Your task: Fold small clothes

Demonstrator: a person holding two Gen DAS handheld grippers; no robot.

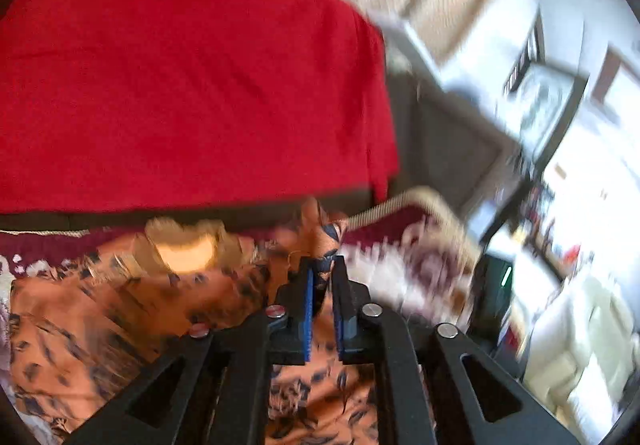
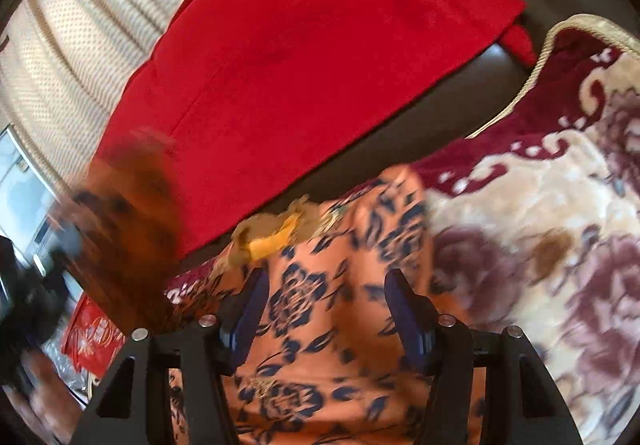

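Observation:
An orange garment with a dark blue flower print (image 1: pixel 132 309) lies on a cream and maroon floral blanket (image 1: pixel 404 265). My left gripper (image 1: pixel 322 265) is shut on a bunched fold of the orange garment, lifted slightly. In the right wrist view the same garment (image 2: pixel 320 305) spreads under my right gripper (image 2: pixel 324 281), which is open, its blue-padded fingers (image 2: pixel 250 305) wide apart just above the cloth. A lifted, blurred part of the garment (image 2: pixel 124 205) shows at the left of the right wrist view.
A red cloth (image 1: pixel 180 77) lies beyond the garment on a dark surface (image 1: pixel 440 133); it also shows in the right wrist view (image 2: pixel 304 57). Cream curtains (image 2: pixel 68 45) hang behind. Shelves and furniture (image 1: pixel 560 165) stand at the right. A red box (image 2: pixel 94 333) sits at the lower left.

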